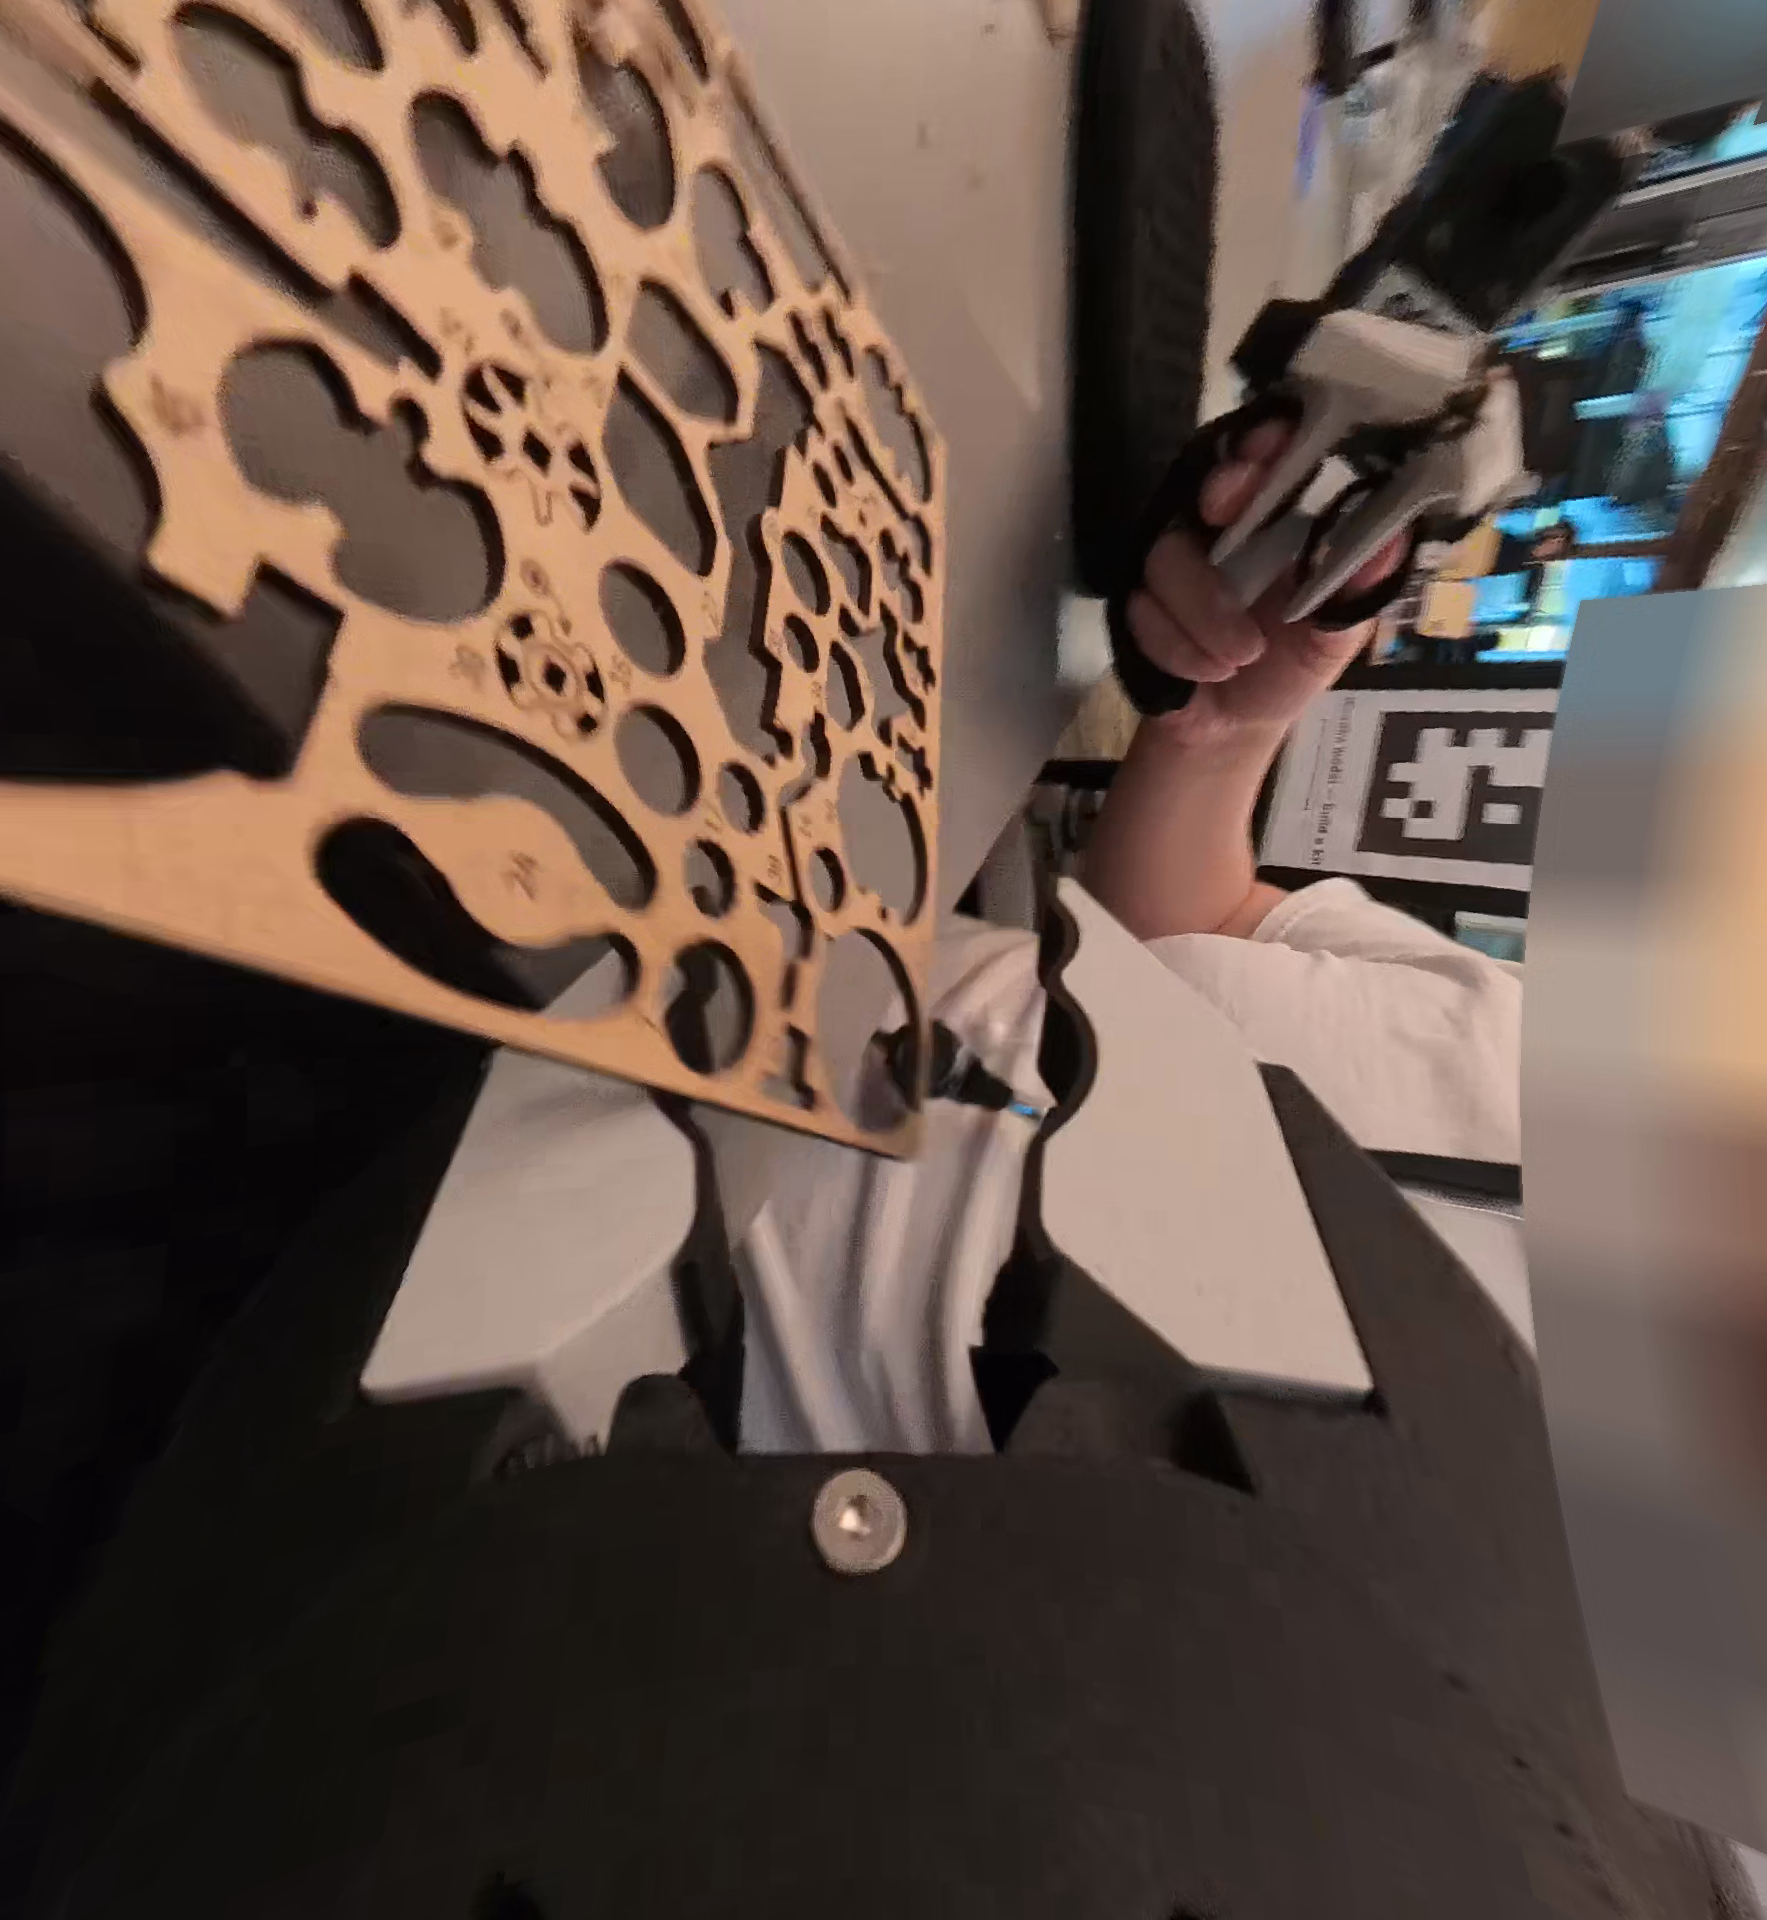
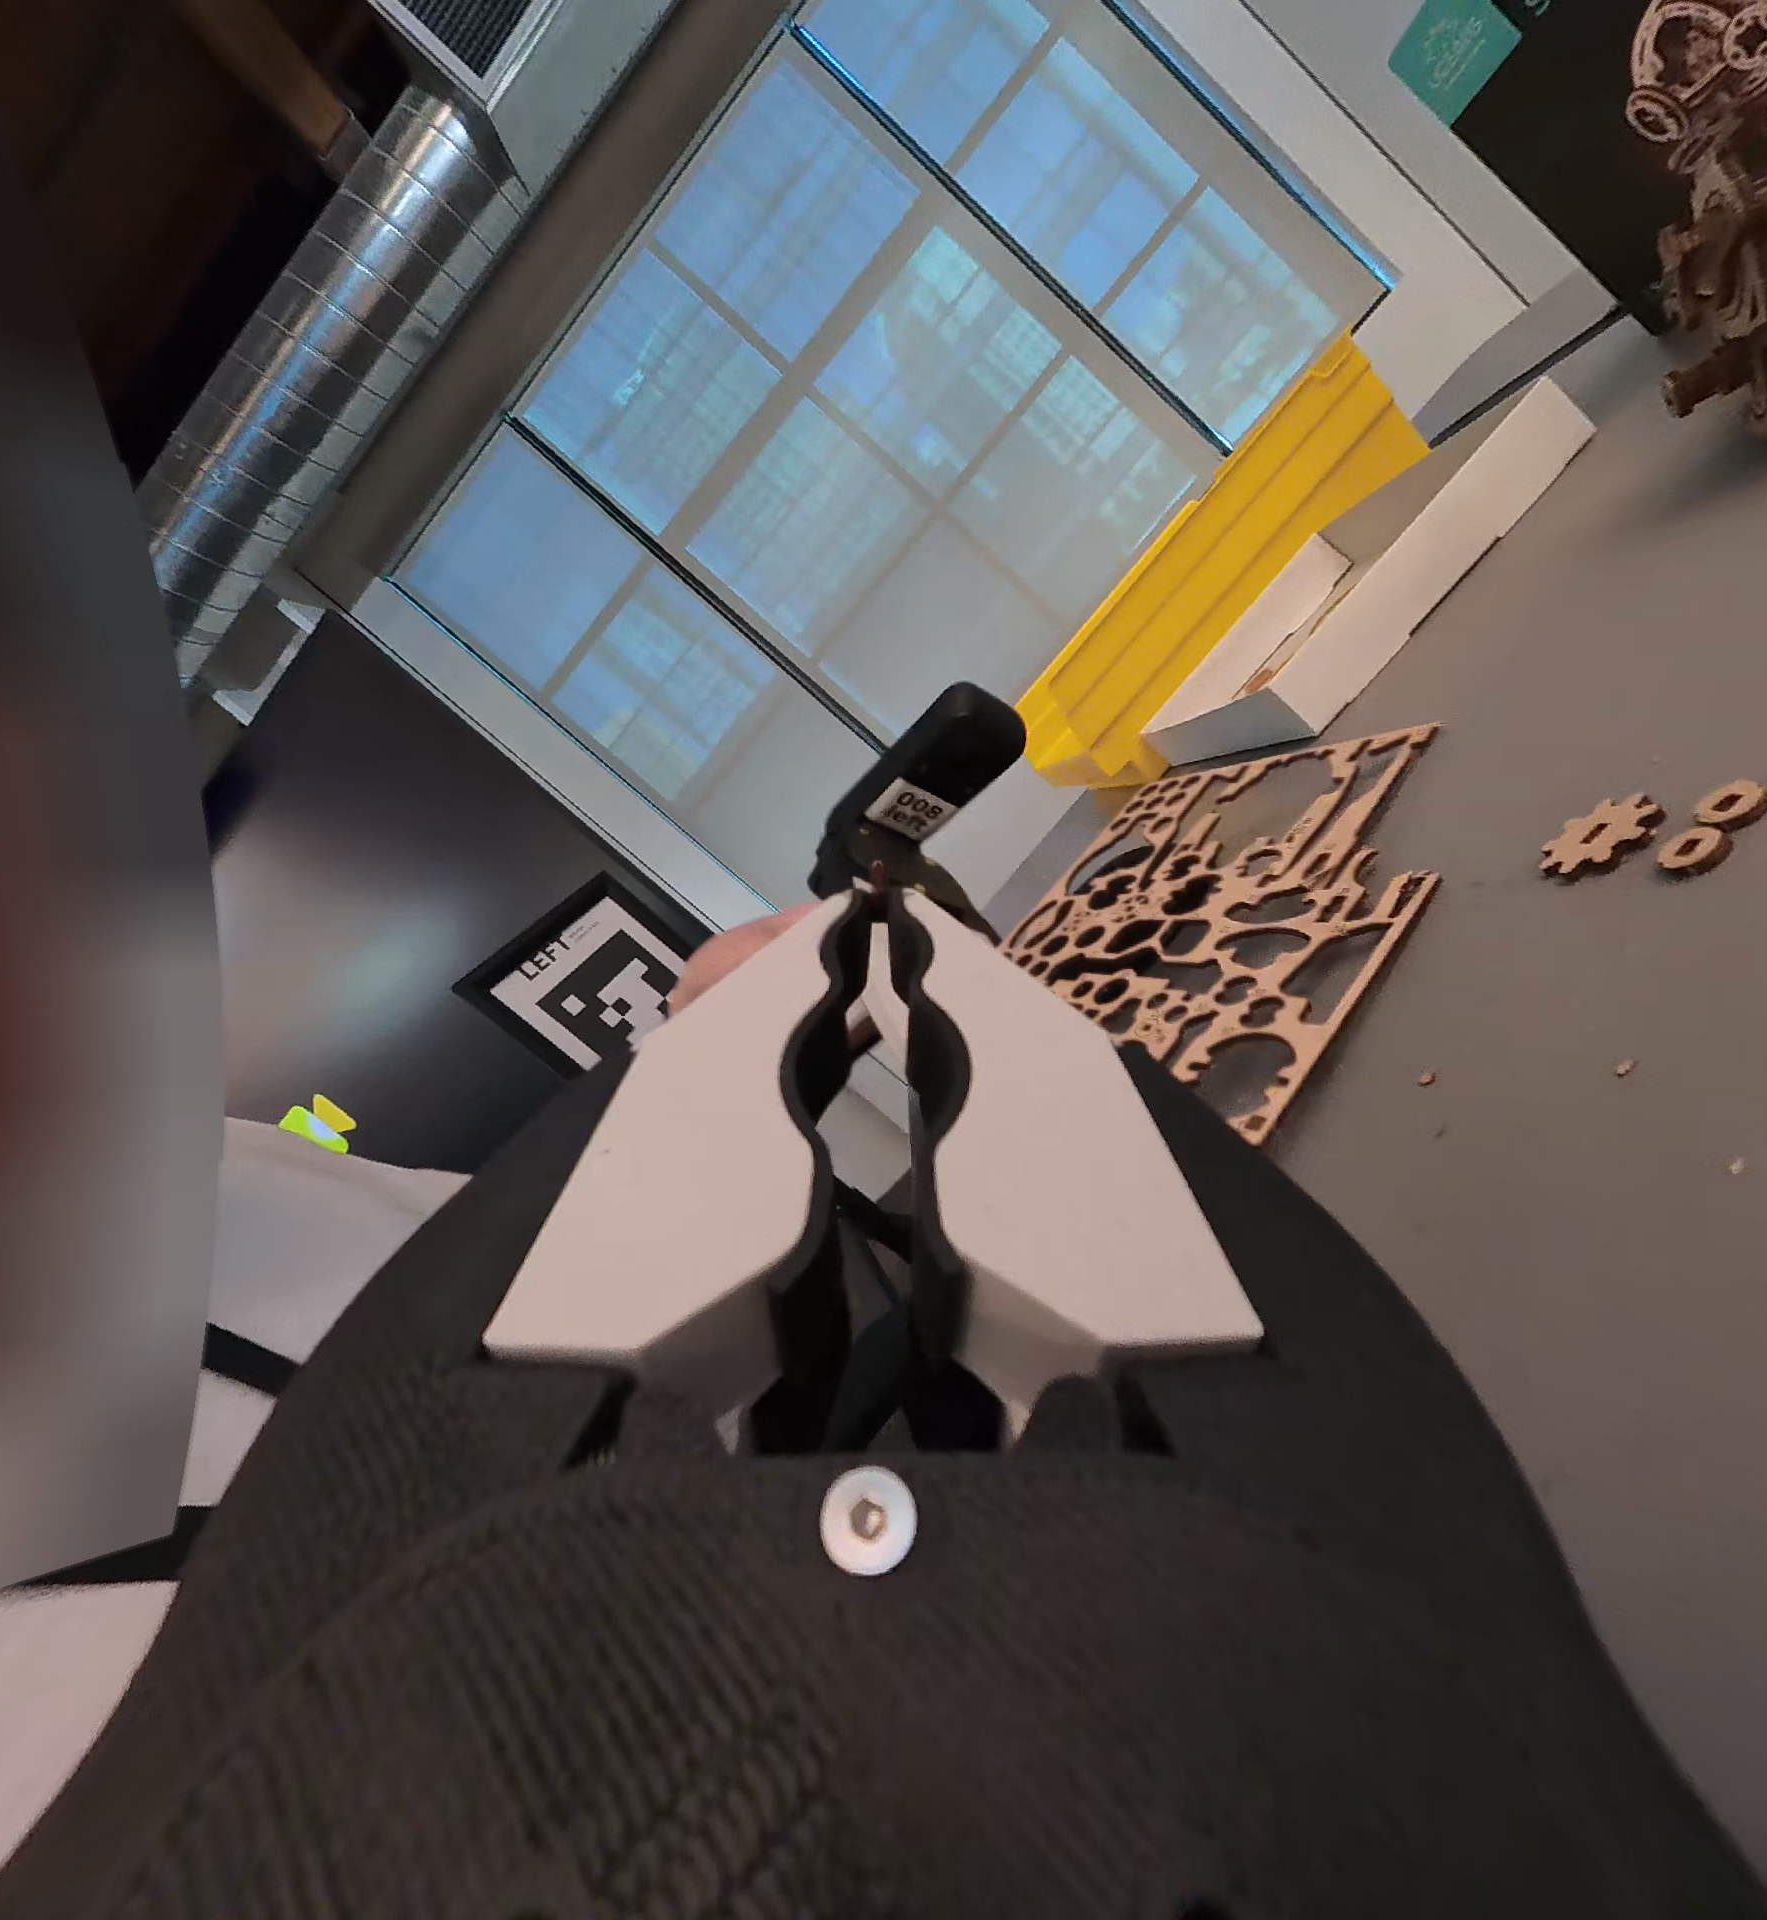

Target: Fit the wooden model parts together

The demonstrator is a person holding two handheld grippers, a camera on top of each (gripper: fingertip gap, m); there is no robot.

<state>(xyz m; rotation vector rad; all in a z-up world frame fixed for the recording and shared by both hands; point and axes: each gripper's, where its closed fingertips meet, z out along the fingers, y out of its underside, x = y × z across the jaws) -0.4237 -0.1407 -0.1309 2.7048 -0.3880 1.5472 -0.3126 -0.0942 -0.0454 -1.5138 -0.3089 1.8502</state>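
- While the left claw [image 1: 879, 1226] stands spread wide with nothing pinched between its jaws, the flat tan laser-cut wooden parts sheet [image 1: 505, 582] fills the upper left of the left wrist view. Its near corner overlaps one claw finger; whether it rests on that finger I cannot tell.
- Right claw [image 2: 874, 914], centre of the right wrist view: tips pressed together. Cannot tell if a tiny part sits between them. It is raised off the grey bench [image 2: 1585, 1247].
- The same sheet shows at right of centre in the right wrist view, on the bench just beside the left claw's black body. Most cut-outs are already empty.
- Loose on the bench at right, apart from the sheet: a small pale wooden gear-shaped piece [image 2: 1601, 836] and, just beside it, a pale wooden double-ring piece [image 2: 1715, 826]. They are not joined.
- Upper right corner: a partly built pale wooden gear model [image 2: 1752, 312], well apart from both claws.
- Behind the sheet: a yellow plastic bin [image 2: 1222, 582] and a flat white box [image 2: 1378, 592].
- Progress, as a judgement: mid-task. Many parts are popped out and some assembly is done. The gear and ring pieces are still to be fitted, and neither claw is near the model.
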